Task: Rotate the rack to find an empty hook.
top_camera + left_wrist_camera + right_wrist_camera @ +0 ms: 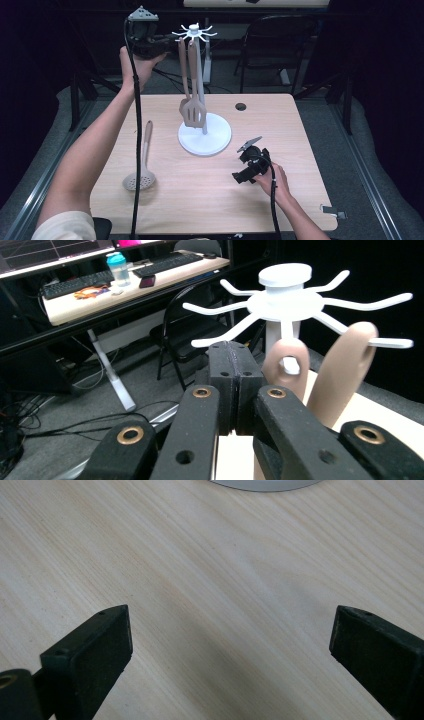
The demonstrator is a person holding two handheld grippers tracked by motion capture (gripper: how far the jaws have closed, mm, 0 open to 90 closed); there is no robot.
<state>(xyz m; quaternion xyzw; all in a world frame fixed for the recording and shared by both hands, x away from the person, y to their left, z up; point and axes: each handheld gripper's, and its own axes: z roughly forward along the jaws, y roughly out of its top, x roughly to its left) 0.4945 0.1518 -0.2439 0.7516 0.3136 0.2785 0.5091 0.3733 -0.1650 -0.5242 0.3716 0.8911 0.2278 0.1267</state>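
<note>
One white utensil rack (204,131) stands on one wooden table (210,185). Two utensils hang from it: one slotted spatula (193,111) and, seemingly, a second spatula (184,70) half hidden behind it. One skimmer spoon (142,170) lies flat. One chair (272,37) stands behind. Two grippers: left gripper (167,46), right gripper (239,177).

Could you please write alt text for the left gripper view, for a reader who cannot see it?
The left gripper, jaws shut with nothing between them, is raised beside a white utensil stand, where two beige handles hang from its radiating hooks. A desk with keyboards stands behind.
</note>
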